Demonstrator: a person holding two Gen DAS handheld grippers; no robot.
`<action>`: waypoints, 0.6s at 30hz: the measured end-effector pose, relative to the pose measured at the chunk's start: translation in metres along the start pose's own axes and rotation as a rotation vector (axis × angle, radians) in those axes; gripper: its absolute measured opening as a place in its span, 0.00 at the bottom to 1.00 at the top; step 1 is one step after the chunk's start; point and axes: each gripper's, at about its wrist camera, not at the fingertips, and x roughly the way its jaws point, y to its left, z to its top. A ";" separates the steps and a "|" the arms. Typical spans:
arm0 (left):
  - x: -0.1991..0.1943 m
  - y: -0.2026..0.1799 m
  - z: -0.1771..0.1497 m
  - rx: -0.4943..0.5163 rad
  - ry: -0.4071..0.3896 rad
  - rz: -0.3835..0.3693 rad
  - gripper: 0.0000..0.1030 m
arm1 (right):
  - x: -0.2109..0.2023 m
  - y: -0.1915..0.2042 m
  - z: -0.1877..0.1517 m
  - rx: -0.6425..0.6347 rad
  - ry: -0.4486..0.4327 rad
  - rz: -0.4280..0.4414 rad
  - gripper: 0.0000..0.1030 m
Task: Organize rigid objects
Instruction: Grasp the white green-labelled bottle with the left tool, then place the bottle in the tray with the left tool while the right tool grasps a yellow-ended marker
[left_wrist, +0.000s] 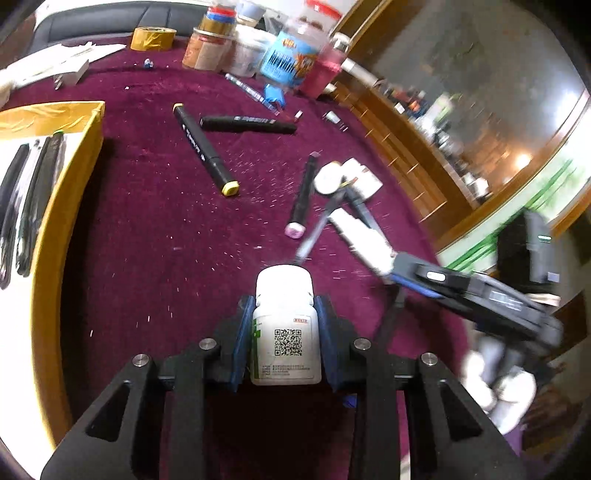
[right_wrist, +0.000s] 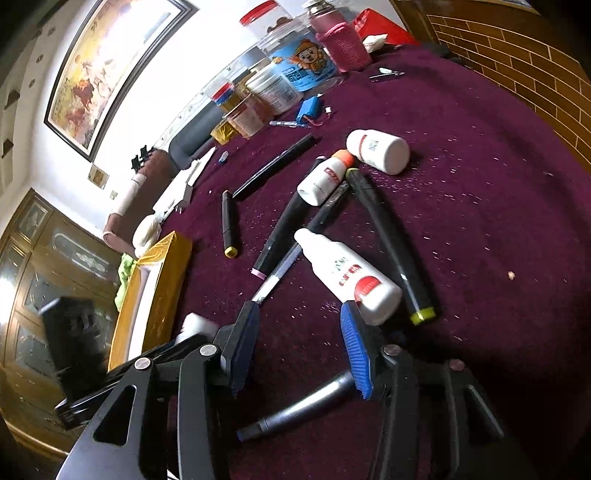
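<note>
Left hand-held gripper (left_wrist: 284, 328) clenches white bottle (left_wrist: 285, 325); gold box (left_wrist: 66, 177) holds pens (left_wrist: 33, 184).

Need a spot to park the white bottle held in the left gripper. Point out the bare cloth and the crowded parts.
Free: the wide cloth between the gold-edged tray and the yellow-capped marker, running down to the left gripper. Crowded: the marker-and-bottle pile by the pink-capped marker, and the jars along the far edge.

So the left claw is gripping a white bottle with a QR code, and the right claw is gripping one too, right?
Only half right. The left claw grips the white bottle, but the right wrist view shows the right claw open, holding nothing.
</note>
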 end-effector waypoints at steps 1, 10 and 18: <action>-0.008 0.000 -0.002 -0.007 -0.013 -0.029 0.30 | 0.003 0.004 0.002 -0.010 0.006 -0.005 0.40; -0.051 0.017 0.001 -0.069 -0.080 -0.170 0.30 | 0.058 0.069 0.032 -0.135 0.060 -0.068 0.40; -0.085 0.061 0.001 -0.127 -0.147 -0.167 0.30 | 0.138 0.117 0.070 -0.239 0.116 -0.218 0.40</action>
